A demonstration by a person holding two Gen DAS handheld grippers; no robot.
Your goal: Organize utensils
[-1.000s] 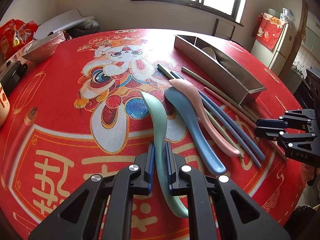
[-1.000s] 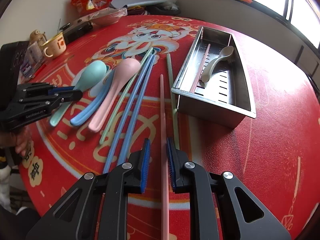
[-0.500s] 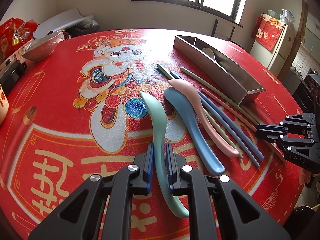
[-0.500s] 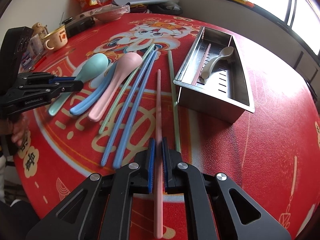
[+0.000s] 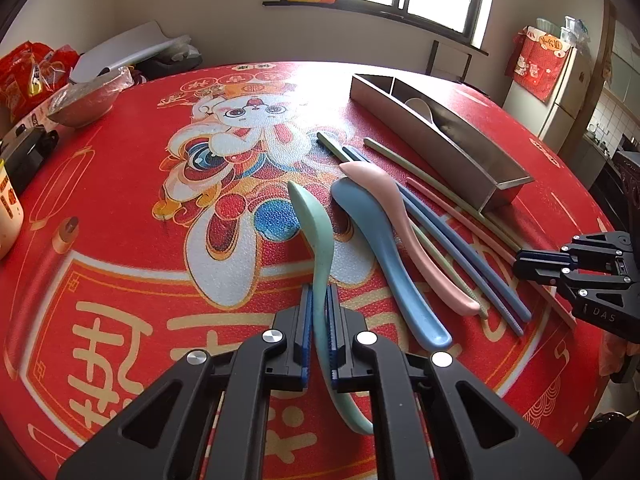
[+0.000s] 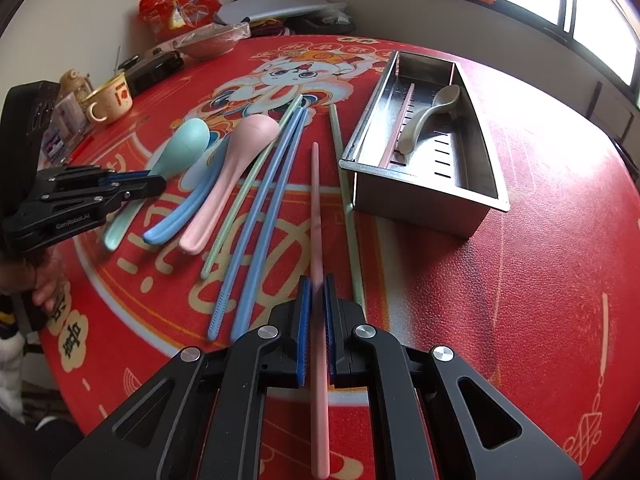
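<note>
My left gripper is shut on the handle of a green spoon, which also shows in the right wrist view. My right gripper is shut on a pink chopstick. A blue spoon, a pink spoon, two blue chopsticks and green chopsticks lie on the red table mat. A steel tray at the right holds a grey spoon and another pink chopstick.
A metal bowl, snack bags and a black device sit at the table's far left. A mug stands at the left in the right wrist view. A fridge stands beyond the table.
My right gripper has closed on the pink chopstick and lifted it slightly. My left gripper has stayed shut on the green spoon, with almost no movement.
</note>
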